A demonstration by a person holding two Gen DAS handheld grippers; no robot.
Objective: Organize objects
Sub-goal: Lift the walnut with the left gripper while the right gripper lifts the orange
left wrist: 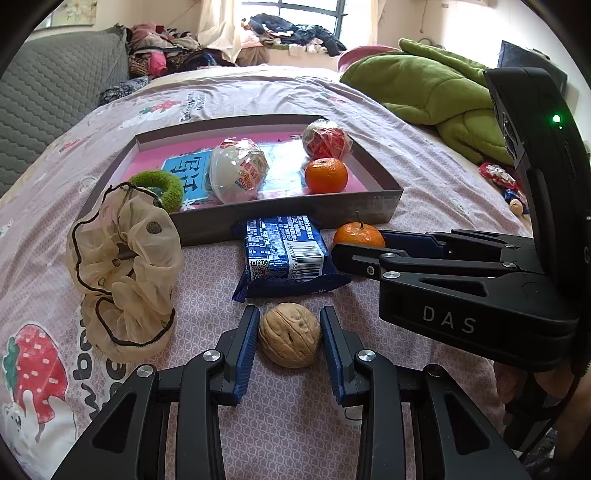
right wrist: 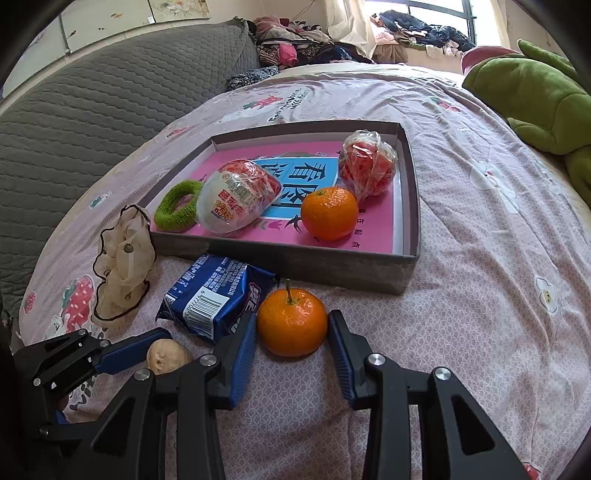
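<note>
A walnut [left wrist: 289, 334] lies on the bedsheet between the fingers of my left gripper [left wrist: 289, 332]; the pads stand close on both sides with slight gaps. A stemmed tangerine [right wrist: 291, 322] sits between the fingers of my right gripper [right wrist: 292, 332], pads at its sides, resting on the sheet. The grey box tray [right wrist: 406, 269] holds a second tangerine [right wrist: 329, 213], a white egg toy [right wrist: 236, 201], a red wrapped ball [right wrist: 367, 168] and a green hair ring [right wrist: 175, 209]. A blue snack pack [left wrist: 282, 254] and a cream scrunchie [left wrist: 123, 266] lie in front of the tray.
A green plush [left wrist: 424, 86] lies at the back right. A grey quilted cushion [right wrist: 92, 122] rises on the left. Clothes are piled by the window [left wrist: 280, 33]. Small wrapped candies [left wrist: 498, 177] lie at the right of the bed.
</note>
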